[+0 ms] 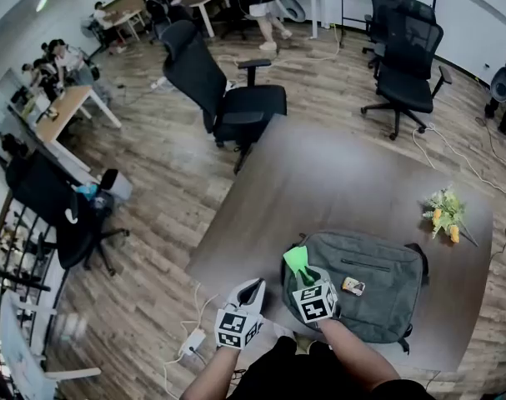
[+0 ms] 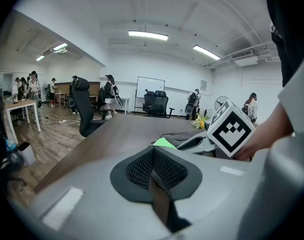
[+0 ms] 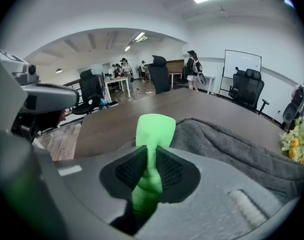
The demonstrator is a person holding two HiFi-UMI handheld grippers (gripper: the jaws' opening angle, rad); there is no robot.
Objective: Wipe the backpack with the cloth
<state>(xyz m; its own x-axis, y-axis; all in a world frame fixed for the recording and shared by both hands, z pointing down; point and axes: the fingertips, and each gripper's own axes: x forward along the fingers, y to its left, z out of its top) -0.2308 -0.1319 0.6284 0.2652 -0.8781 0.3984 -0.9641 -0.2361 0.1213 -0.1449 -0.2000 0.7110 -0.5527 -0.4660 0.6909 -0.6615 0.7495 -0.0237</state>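
Where the brown table (image 1: 319,182) runs to its near edge: one grey backpack (image 1: 378,290), flat; right gripper (image 1: 306,275) at its left end, jaws clamped on a green cloth (image 1: 296,260); left gripper (image 1: 253,290) beside that edge, jaws together, empty.

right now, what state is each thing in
left gripper: shut, empty, at the table's near edge
right gripper: shut on the cloth, at the backpack's left end
cloth: pinched, one end sticking out past the gripper
backpack: lying flat on the table
flowers: lying on the table, apart from the backpack
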